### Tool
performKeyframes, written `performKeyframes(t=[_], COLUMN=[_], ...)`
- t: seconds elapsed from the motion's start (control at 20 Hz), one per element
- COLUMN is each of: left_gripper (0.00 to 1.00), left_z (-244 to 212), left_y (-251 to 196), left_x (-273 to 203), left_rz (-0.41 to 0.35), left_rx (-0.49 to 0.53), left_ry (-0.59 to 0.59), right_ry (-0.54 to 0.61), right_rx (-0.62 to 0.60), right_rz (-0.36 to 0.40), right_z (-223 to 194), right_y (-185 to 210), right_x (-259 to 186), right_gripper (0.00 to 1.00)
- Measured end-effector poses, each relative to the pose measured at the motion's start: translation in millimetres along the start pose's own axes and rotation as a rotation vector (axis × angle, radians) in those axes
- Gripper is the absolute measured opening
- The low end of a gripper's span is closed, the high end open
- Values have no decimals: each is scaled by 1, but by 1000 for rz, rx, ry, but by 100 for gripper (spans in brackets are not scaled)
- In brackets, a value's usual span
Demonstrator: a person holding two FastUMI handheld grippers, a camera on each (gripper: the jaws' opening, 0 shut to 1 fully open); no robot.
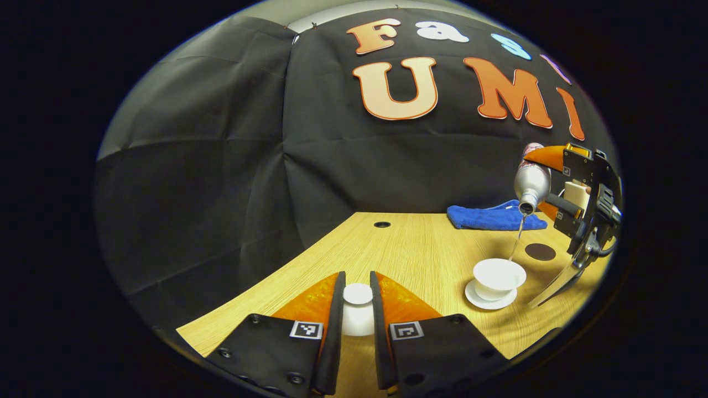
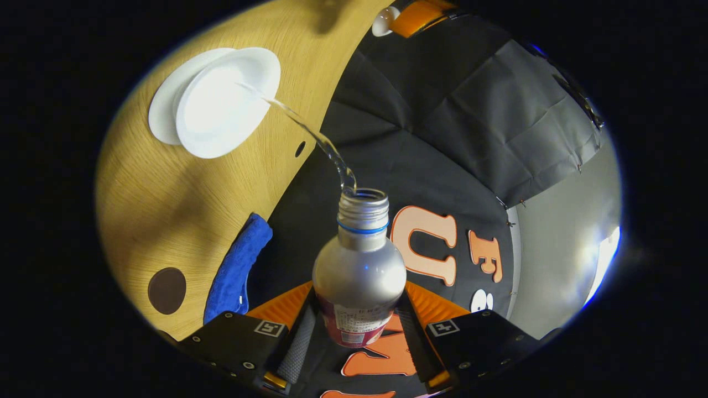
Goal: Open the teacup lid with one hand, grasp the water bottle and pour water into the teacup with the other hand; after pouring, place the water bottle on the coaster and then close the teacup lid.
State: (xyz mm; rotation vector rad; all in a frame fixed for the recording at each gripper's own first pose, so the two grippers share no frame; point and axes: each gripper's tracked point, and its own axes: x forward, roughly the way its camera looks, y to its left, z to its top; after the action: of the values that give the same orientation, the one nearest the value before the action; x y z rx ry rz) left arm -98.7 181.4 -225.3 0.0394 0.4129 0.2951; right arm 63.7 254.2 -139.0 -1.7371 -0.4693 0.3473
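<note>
My left gripper is shut on the white teacup lid, held just above the wooden table. At the right of the left gripper view, the open white teacup stands on its saucer. Above the cup, my right gripper holds the silver water bottle tipped mouth-down, and a thin stream of water falls into the cup. In the right gripper view, my right gripper is shut on the bottle; water arcs into the teacup. The dark round coaster lies bare.
A folded blue cloth lies at the table's back edge, just behind the coaster. A small dark cable hole is in the tabletop near the black cloth wall. Bare wood stretches between the lid and the cup.
</note>
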Motion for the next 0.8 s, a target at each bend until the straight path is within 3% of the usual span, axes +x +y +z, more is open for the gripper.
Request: performKeyframes(t=[0.8], left_gripper=[30], left_z=[0], left_y=[0], left_x=[-3], left_rz=[2], left_rx=[-1], left_ry=[2], right_ry=[-53], right_rx=[-79], right_rz=[14], right_z=[16], right_y=[13], right_x=[-3], right_gripper=[78])
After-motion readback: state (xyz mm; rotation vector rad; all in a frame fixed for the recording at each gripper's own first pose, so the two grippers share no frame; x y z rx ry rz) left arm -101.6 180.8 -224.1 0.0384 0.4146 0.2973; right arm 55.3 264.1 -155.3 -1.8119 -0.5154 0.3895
